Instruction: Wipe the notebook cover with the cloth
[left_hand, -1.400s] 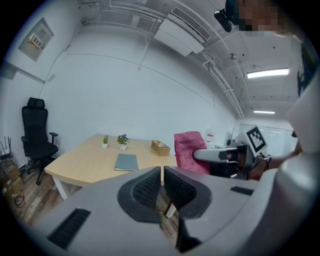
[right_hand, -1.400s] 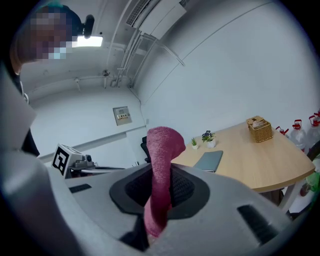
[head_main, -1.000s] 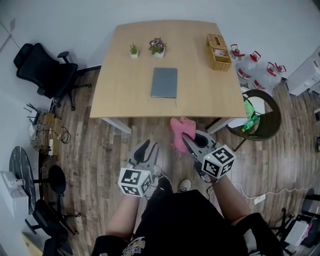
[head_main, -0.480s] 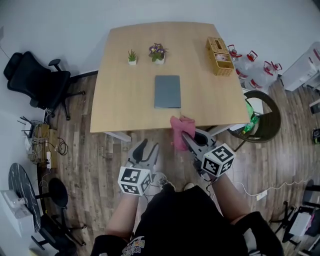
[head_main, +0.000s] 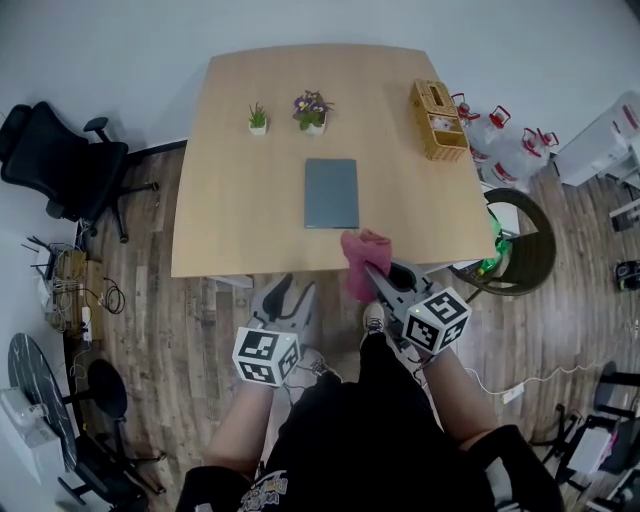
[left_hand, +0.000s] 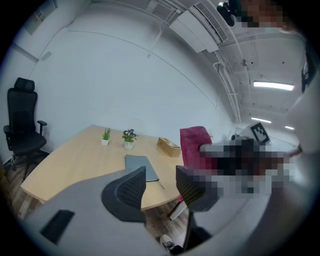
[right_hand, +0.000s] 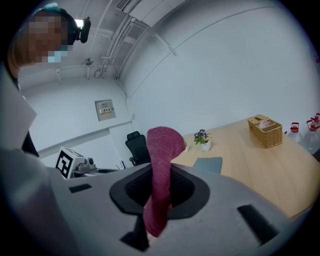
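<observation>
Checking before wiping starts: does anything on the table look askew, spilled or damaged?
Nothing stands out. The notebook lies flat and closed on the table, both small plants and the wicker basket stand upright, and no spill shows.

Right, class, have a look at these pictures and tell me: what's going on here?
A person stands at the near edge of a wooden table with a claw in each hand. The right claw is shut on a pink cloth, held up near the table's edge. The left claw is empty; its jaws have just been opening. The grey notebook lies closed on the table, not yet touched by the cloth.
</observation>
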